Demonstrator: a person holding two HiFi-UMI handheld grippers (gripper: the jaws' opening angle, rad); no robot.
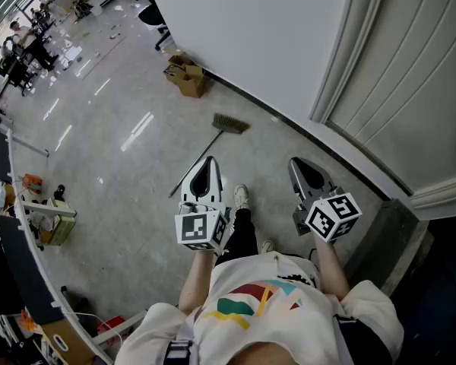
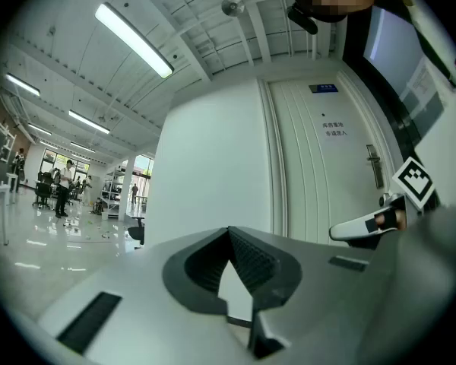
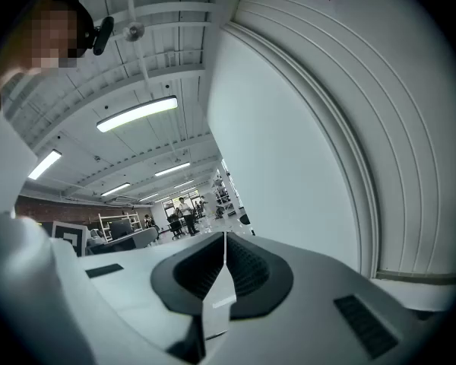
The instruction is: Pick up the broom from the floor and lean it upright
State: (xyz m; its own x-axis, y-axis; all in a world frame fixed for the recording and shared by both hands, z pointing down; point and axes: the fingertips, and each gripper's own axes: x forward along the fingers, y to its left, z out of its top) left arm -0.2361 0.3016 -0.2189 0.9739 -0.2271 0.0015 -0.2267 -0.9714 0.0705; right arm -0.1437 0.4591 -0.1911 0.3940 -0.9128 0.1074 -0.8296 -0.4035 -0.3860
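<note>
Broom (image 1: 211, 144) is lying flat on the floor, bristles far by the wall, handle angling back near-left toward the left claw (image 1: 207, 162), which is hovering closer than the right claw (image 1: 300, 164), both closed and empty.

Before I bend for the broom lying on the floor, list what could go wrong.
1. The left gripper and right gripper are both shut and empty; unopened, they might just shove the thin-handled brown-bristled broom across the glossy grey floor.
2. Its handle end lies near the white shoe; a step forward could kick it.
3. Leaned on the smooth white wall, it may slide down.
</note>
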